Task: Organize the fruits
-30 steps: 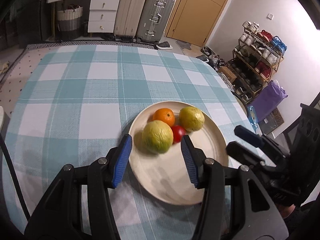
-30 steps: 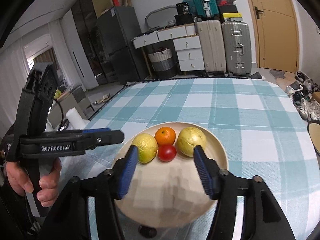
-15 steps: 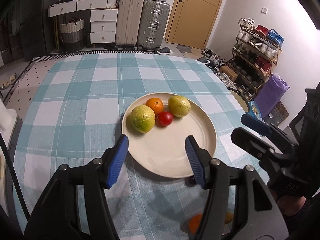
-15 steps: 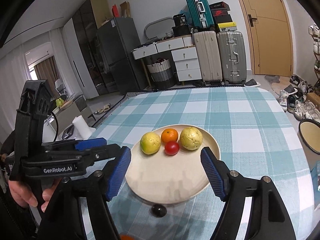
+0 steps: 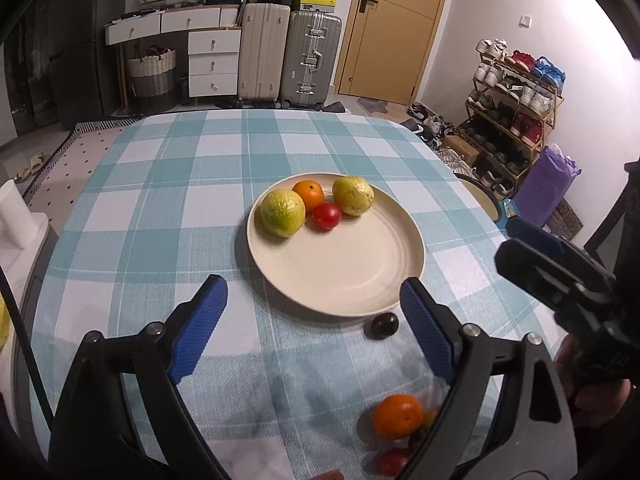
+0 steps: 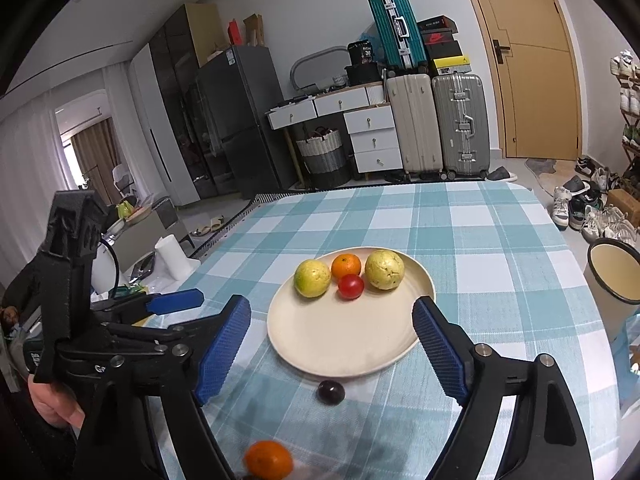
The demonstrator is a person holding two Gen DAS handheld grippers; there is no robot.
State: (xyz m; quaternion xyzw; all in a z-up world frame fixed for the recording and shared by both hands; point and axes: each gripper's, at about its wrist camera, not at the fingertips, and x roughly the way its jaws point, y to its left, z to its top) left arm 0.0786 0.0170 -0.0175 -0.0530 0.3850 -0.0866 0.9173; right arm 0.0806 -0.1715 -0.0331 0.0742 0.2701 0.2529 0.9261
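A cream plate [image 5: 352,264] [image 6: 320,340] on the checked tablecloth holds two yellow-green guavas [image 5: 282,213] [image 5: 353,195], an orange [image 5: 308,194] and a small red tomato [image 5: 327,216]. A dark plum [image 5: 385,325] [image 6: 331,392] lies on the cloth just in front of the plate. Another orange [image 5: 398,416] [image 6: 268,460] and a red fruit [image 5: 392,462] lie nearer the table's front edge. My left gripper [image 5: 316,320] is open and empty, above the cloth short of the plate. My right gripper [image 6: 332,348] is open and empty, over the plate's near rim.
A cream pot [image 6: 614,276] stands off the table's right side. A paper roll [image 6: 172,258] sits beyond the left edge. Suitcases, drawers and a shoe rack [image 5: 516,112] line the room behind.
Both grippers have pulled back and up from the plate. The left one has let go of a guava, which now rests on the plate. The plum and loose fruits have come into view.
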